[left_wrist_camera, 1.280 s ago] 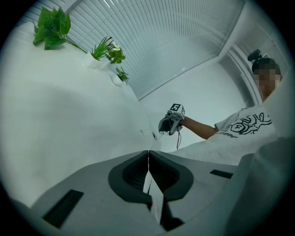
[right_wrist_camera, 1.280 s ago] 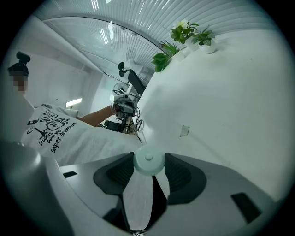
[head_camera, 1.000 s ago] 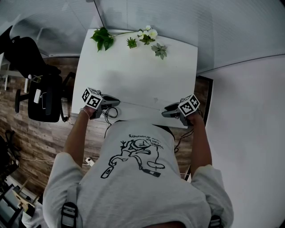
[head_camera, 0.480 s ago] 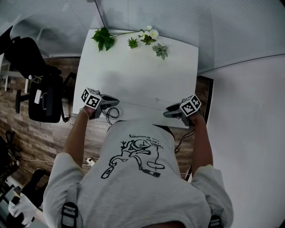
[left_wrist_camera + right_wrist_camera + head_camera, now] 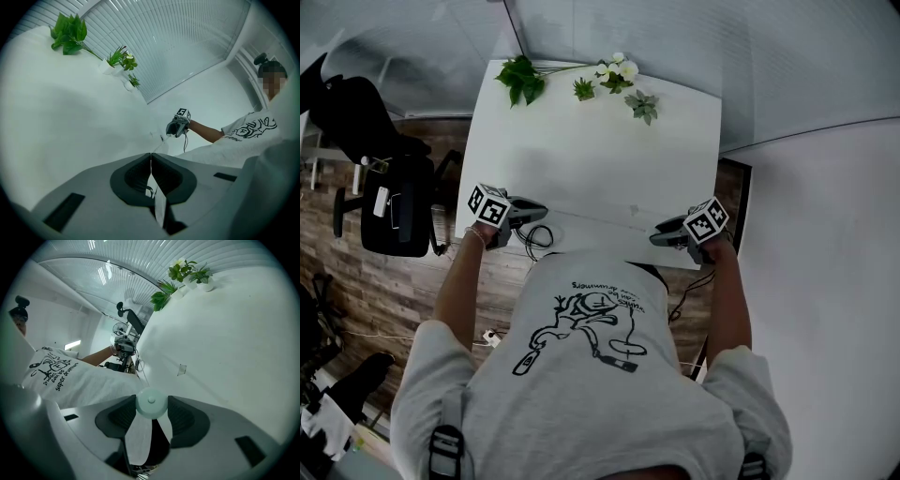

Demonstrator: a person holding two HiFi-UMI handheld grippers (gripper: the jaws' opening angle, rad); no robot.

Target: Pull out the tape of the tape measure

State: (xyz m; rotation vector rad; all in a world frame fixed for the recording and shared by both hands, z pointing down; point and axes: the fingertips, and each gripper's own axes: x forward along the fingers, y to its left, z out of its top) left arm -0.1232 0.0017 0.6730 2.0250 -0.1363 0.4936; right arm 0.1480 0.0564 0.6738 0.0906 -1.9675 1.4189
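Note:
The tape measure (image 5: 151, 403) is a small, round, pale green case, and my right gripper (image 5: 151, 401) is shut on it at the near right edge of the white table (image 5: 591, 141). Its thin white tape (image 5: 161, 144) runs across to my left gripper (image 5: 151, 154), whose jaws are shut on the tape's end. In the head view the left gripper (image 5: 534, 210) is at the table's near left edge. The right gripper (image 5: 661, 231) is near the right corner, and the person's body lies between them. Each gripper view shows the other gripper, the right gripper (image 5: 177, 127) and the left gripper (image 5: 123, 345), at the far end of the tape.
Small potted plants (image 5: 619, 80) and a leafy sprig (image 5: 519, 79) line the table's far edge. A small clear tab (image 5: 633, 210) lies on the table near the front. A black chair (image 5: 389, 202) stands on the wood floor at the left, and a black cable (image 5: 532, 239) hangs by the left gripper.
My left gripper has drifted a little to the left, away from the right one, which has stayed put. The stretch of tape between them has grown slightly.

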